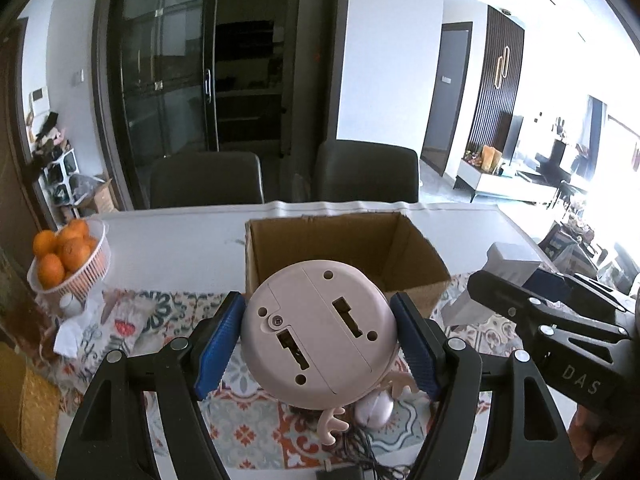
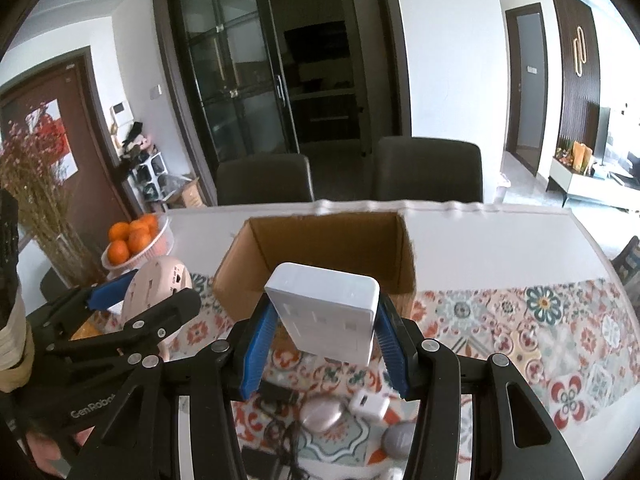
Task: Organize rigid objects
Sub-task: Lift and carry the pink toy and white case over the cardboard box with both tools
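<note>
My left gripper (image 1: 318, 340) is shut on a round pink device with small antlers (image 1: 316, 328), held up with its underside toward the camera, just in front of an open cardboard box (image 1: 416, 248). My right gripper (image 2: 322, 340) is shut on a white rectangular box (image 2: 326, 312), held above the table in front of the same cardboard box (image 2: 240, 276). The right gripper and its white box also show in the left wrist view (image 1: 512, 264). The left gripper and pink device show at the left of the right wrist view (image 2: 154, 284).
A white basket of oranges (image 1: 64, 256) stands at the table's left. On the patterned runner (image 2: 540, 320) below lie a pale oval mouse (image 2: 322, 414), a white charger (image 2: 370, 402), a grey round object (image 2: 400, 438) and black cables (image 2: 284, 436). Two dark chairs (image 1: 366, 172) stand behind the table.
</note>
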Action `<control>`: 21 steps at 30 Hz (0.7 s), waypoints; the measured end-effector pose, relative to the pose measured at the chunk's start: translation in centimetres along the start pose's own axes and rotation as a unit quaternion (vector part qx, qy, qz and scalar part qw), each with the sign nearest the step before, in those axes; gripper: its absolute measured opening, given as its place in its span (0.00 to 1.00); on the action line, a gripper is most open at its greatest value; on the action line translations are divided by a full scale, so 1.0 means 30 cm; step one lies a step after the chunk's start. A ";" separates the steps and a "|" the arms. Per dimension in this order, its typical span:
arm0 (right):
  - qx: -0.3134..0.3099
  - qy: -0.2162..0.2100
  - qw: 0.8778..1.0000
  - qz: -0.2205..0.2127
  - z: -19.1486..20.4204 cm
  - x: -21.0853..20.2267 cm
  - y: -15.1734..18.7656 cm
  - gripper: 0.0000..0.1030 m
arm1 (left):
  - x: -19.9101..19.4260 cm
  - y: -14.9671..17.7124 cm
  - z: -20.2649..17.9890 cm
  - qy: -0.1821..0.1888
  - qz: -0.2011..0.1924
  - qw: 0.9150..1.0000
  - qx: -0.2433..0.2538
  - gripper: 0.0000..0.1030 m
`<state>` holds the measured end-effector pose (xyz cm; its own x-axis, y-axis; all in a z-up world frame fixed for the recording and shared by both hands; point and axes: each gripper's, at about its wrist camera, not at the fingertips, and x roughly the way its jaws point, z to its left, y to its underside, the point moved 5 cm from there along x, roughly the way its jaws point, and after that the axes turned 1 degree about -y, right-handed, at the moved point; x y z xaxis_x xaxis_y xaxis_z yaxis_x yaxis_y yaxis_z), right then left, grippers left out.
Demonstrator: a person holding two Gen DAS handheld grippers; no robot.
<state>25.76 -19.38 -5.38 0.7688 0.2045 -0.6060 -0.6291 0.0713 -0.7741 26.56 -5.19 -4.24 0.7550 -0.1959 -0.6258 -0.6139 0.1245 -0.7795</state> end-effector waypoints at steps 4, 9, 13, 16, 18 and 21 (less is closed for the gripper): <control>0.000 -0.001 1.000 -0.002 -0.013 0.027 -0.054 0.49 | 0.039 -0.050 0.003 0.002 0.002 1.000 0.002 0.72; -0.004 -0.002 1.000 0.005 -0.022 0.082 -0.114 0.49 | 0.085 -0.100 0.011 -0.004 0.010 1.000 0.006 0.72; -0.008 -0.006 1.000 0.017 -0.028 0.132 -0.147 0.49 | 0.123 -0.137 0.015 -0.006 0.017 1.000 0.006 0.72; -0.010 -0.010 1.000 0.028 -0.030 0.170 -0.171 0.49 | 0.155 -0.160 0.024 -0.008 0.022 1.000 0.003 0.72; -0.010 -0.010 0.999 0.032 -0.032 0.193 -0.181 0.49 | 0.179 -0.172 0.032 -0.006 0.028 1.000 0.002 0.72; -0.011 -0.013 0.999 0.046 -0.039 0.234 -0.196 0.49 | 0.219 -0.185 0.038 -0.009 0.037 0.999 0.000 0.72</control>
<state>34.98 -19.51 -5.31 0.7047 0.2346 -0.6696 -0.6939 0.0307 -0.7194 35.20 -6.06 -4.05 0.7115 -0.1682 -0.6823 -0.6681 0.1388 -0.7310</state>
